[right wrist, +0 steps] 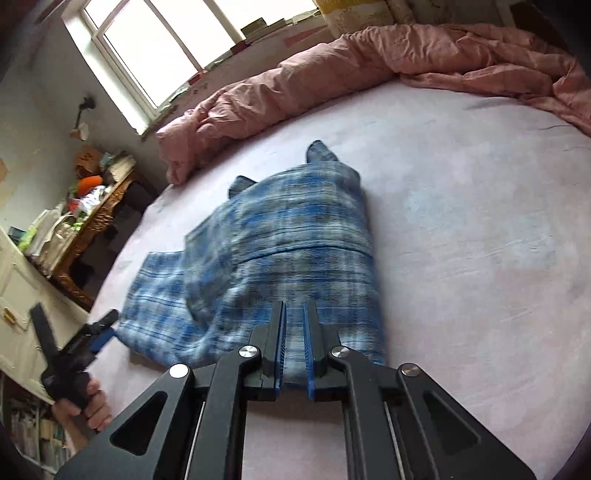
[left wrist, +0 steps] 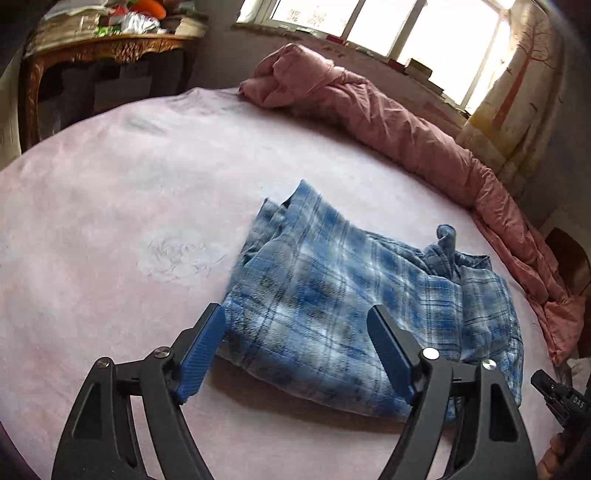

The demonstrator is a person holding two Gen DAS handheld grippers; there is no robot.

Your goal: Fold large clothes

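Observation:
A blue plaid shirt [left wrist: 332,288] lies partly folded on the pink bed sheet [left wrist: 129,184]. My left gripper [left wrist: 295,310] is open just above the shirt's near corner, its blue pads [left wrist: 201,354] wide apart and pressing on nothing. In the right wrist view the shirt [right wrist: 288,240] stretches away from me, and my right gripper [right wrist: 294,306] is shut on its near edge, with plaid cloth showing in the thin gap between the pads. The left gripper [right wrist: 74,317] appears at the lower left of that view, held by a hand [right wrist: 92,402]. The right gripper's body [left wrist: 557,402] shows at the left wrist view's right edge.
A crumpled pink quilt [left wrist: 388,122] runs along the bed's far side under the window [left wrist: 369,22]. A carved wooden table [right wrist: 96,218] piled with clutter stands beside the bed. Bare sheet [right wrist: 480,258] spreads out to the right of the shirt.

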